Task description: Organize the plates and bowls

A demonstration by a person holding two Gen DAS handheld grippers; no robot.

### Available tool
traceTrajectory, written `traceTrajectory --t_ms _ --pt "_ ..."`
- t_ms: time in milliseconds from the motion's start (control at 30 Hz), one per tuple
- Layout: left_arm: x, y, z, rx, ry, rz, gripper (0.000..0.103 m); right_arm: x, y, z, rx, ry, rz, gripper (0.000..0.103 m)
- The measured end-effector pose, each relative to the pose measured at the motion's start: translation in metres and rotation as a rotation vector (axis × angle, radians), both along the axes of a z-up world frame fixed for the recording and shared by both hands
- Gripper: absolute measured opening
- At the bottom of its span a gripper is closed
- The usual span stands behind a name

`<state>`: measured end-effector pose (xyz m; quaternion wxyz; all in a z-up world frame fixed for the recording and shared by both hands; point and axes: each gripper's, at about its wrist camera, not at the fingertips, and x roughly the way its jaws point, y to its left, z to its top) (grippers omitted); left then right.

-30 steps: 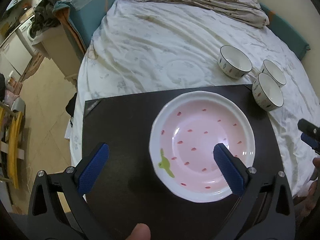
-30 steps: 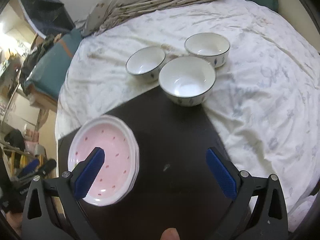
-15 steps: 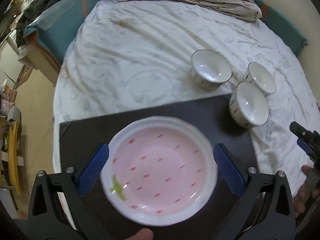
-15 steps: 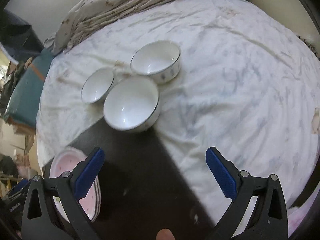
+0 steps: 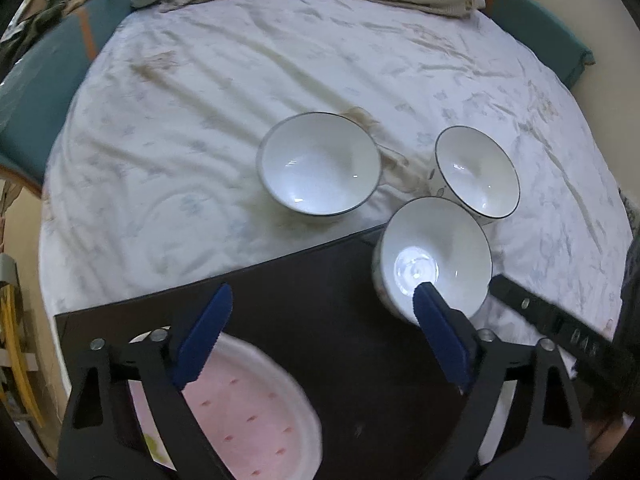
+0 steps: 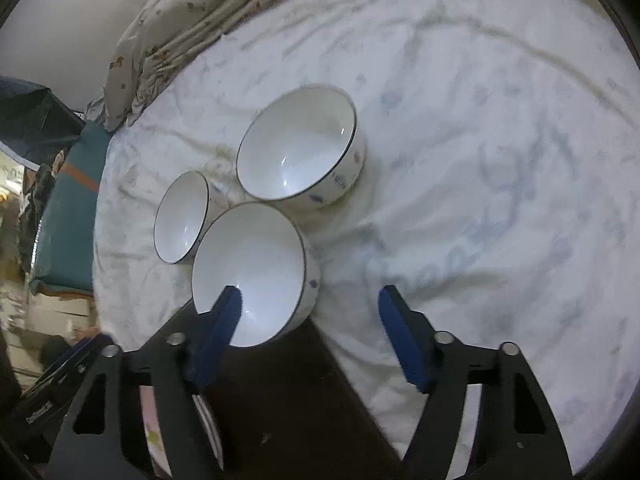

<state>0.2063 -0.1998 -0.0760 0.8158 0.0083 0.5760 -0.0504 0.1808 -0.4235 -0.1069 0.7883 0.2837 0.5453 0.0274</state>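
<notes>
A: Across the white bedsheet (image 5: 200, 128) lies a dark board (image 5: 320, 320); the pink plate (image 5: 248, 408) rests on its near left part, under the left gripper (image 5: 320, 332).

B: And the bowls?

A: Three white ones. The nearest bowl (image 6: 250, 272) straddles the board's far corner. The right gripper (image 6: 310, 324) has been narrowing, its left pad over that rim, nothing pinched yet.

B: So the right hand's nearer?

A: I'd judge so. The left's jaws, also just closing, are spread and empty. The neighbouring small bowl (image 6: 182, 218) crowds one side; open sheet lies to the right.
</notes>
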Motion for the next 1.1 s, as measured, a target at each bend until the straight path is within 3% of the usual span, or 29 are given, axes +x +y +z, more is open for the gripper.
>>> traceTrajectory --t_ms 67,200,300,367,533,567,667,1100 --pt "0.008 -0.008 -0.011 0.003 0.014 0.0 0.069 0.003 0.004 -0.005 0.005 0.014 0.005 0.065" --pt "0.019 -0.024 -0.034 -0.019 0.075 -0.014 0.058 0.005 0.009 -0.016 0.022 0.047 0.024 0.04" --pt "0.021 -0.037 -0.045 -0.018 0.094 -0.045 0.045 0.007 0.009 -0.026 0.062 0.084 0.026 0.034" --pt "0.022 -0.042 -0.05 -0.003 0.09 -0.054 0.026 0.008 0.011 -0.03 0.058 0.094 0.036 0.031" --pt "0.026 -0.046 -0.068 0.003 0.163 -0.03 0.016 0.012 0.018 -0.034 0.066 0.1 0.059 0.023" --pt "0.027 -0.046 -0.072 0.003 0.181 -0.025 0.009 0.013 0.021 -0.034 0.057 0.101 0.067 0.022" --pt "0.026 -0.044 -0.073 -0.026 0.176 0.015 0.006 0.014 0.02 -0.037 0.063 0.102 0.067 0.022" --pt "0.004 -0.034 -0.045 0.019 0.144 0.024 0.009 0.008 0.029 -0.024 0.039 0.089 0.115 0.018"
